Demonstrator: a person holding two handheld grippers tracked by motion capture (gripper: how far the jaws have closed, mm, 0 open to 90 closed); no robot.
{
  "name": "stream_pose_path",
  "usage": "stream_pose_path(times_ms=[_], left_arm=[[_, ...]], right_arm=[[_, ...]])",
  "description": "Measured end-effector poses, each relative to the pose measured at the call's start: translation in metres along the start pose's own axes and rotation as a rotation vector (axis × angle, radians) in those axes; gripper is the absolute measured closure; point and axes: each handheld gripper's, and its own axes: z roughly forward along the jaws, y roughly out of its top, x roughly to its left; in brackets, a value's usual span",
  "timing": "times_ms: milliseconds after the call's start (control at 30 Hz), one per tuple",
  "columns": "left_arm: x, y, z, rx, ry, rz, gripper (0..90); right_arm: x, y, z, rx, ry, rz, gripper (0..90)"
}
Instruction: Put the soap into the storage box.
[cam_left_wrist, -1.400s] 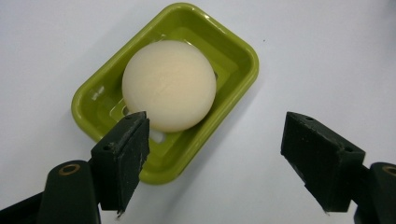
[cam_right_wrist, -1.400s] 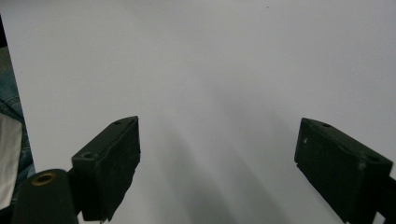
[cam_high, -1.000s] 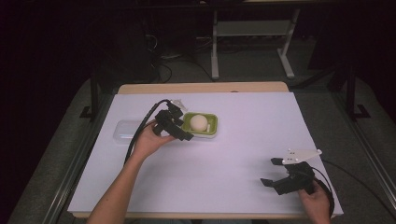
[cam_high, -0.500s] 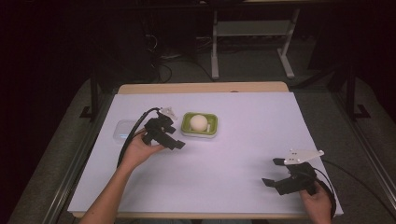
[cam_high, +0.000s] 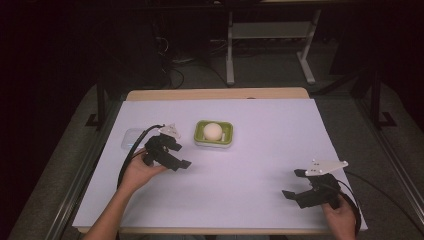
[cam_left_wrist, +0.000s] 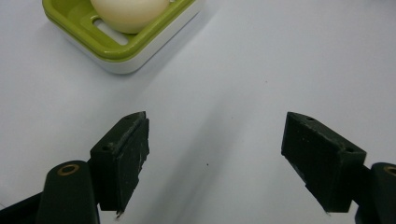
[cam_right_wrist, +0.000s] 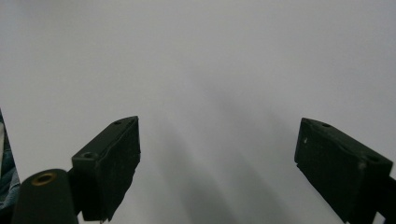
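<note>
Fingers (cam_left_wrist: 122, 161) spread wide on my left gripper (cam_high: 172, 156), nothing between them — it hangs above the white table (cam_high: 260, 165), just this side of the green dish (cam_high: 214, 134) and to its left. Farther left, a clear lid (cam_high: 131, 137) lies flat on the sheet, partly behind the hand and its cable. In the left gripper view the dish sits at the top edge, well ahead of the jaws, with the pale soap (cam_left_wrist: 128, 11) resting in its slotted tray. The soap, a rounded cream lump, sits in the middle of the dish, untouched by either tool.

At far right, my right gripper (cam_high: 300, 186) waits near the table's front corner, its jaws equally wide and holding nothing — bare sheet lies ahead of it in the right gripper view.

I judge the step in hand to be the lid. To do it well I would swing the left gripper leftward, come in low, take the lid by one edge, and keep it level on the way to the dish, so its rim seats squarely without nudging the soap.
</note>
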Motion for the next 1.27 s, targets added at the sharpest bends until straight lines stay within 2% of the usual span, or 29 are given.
stream_pose_path(times_ms=[133,267,300,333,433,533,633,667,833,867,967,1000,1100,1200,1267], left_arm=[[-0.005,-0.007,-0.003,-0.022,-0.001,-0.014,22.7],[-0.007,-0.016,-0.004,-0.018,0.001,-0.003,22.7],[-0.01,-0.018,-0.004,-0.028,0.0,-0.023,22.6],[-0.009,-0.02,-0.005,-0.022,0.004,-0.009,22.4],[-0.01,-0.024,-0.007,-0.023,0.004,-0.009,21.7],[-0.013,-0.033,-0.009,-0.04,-0.001,-0.024,21.7],[-0.015,-0.038,-0.011,-0.035,-0.005,-0.018,21.7],[-0.018,-0.042,-0.011,-0.047,-0.004,-0.028,21.7],[-0.021,-0.052,-0.014,-0.057,-0.004,-0.023,21.7],[-0.024,-0.057,-0.015,-0.071,-0.007,-0.042,21.7],[-0.025,-0.063,-0.016,-0.085,-0.009,-0.047,21.5],[-0.027,-0.071,-0.015,-0.1,-0.008,-0.056,21.5],[-0.028,-0.077,-0.014,-0.1,-0.008,-0.071,21.4],[-0.03,-0.088,-0.011,-0.1,0.017,-0.08,21.2],[-0.031,-0.09,-0.01,-0.093,0.018,-0.089,21.3]], right_arm=[[0.0,0.0,0.0,0.003,-0.002,-0.002,13.6],[0.001,0.0,0.0,0.008,-0.005,-0.003,13.6],[0.001,0.0,0.0,0.009,-0.005,-0.003,13.6],[0.001,0.0,0.001,0.011,-0.006,-0.001,13.6],[0.001,0.0,0.001,0.013,-0.008,-0.002,13.6],[0.003,0.0,0.001,0.013,-0.007,-0.004,13.6],[0.003,0.001,0.002,0.014,-0.009,-0.006,13.6],[0.004,0.001,0.003,0.018,-0.009,-0.009,13.6],[0.005,0.002,0.004,0.021,-0.01,-0.01,13.6],[0.005,0.003,0.005,0.022,-0.01,-0.011,13.6],[0.006,0.003,0.006,0.021,-0.007,-0.016,13.6],[0.006,0.003,0.006,0.021,-0.007,-0.014,13.6],[0.006,0.002,0.006,0.02,-0.006,-0.02,13.6],[0.007,0.003,0.004,0.022,-0.011,-0.023,13.6],[0.009,0.003,0.003,0.019,-0.009,-0.028,13.6]])
